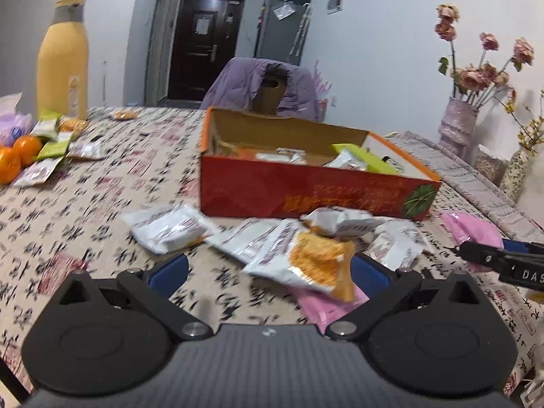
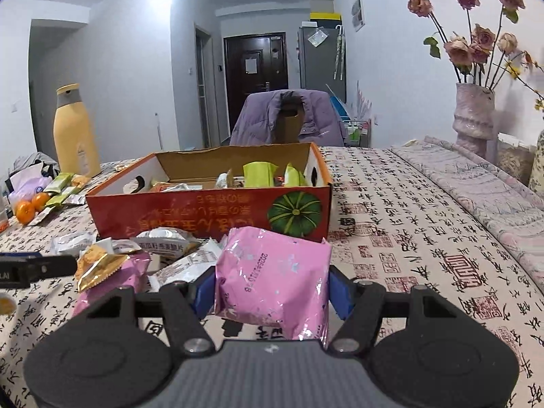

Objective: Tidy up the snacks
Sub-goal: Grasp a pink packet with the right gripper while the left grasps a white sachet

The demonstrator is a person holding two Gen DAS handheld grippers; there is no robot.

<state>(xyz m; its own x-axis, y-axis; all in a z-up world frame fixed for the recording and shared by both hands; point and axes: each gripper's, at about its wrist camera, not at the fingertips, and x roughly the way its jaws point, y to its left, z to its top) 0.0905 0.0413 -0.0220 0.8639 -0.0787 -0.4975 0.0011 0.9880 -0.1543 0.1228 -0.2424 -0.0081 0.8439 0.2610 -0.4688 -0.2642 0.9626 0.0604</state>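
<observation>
The right gripper (image 2: 272, 292) is pinching a pink snack packet (image 2: 272, 278) by its soft, crinkly sides just before the orange box (image 2: 210, 210) mid-table, looking light and slippery, while the left gripper (image 1: 268, 272) is hovering spread over loose packets.

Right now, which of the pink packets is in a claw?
The pink packet squeezed between the right claw's blue pads, lifted before the orange box. The other pink packet lies loose under the snack pile.
</observation>
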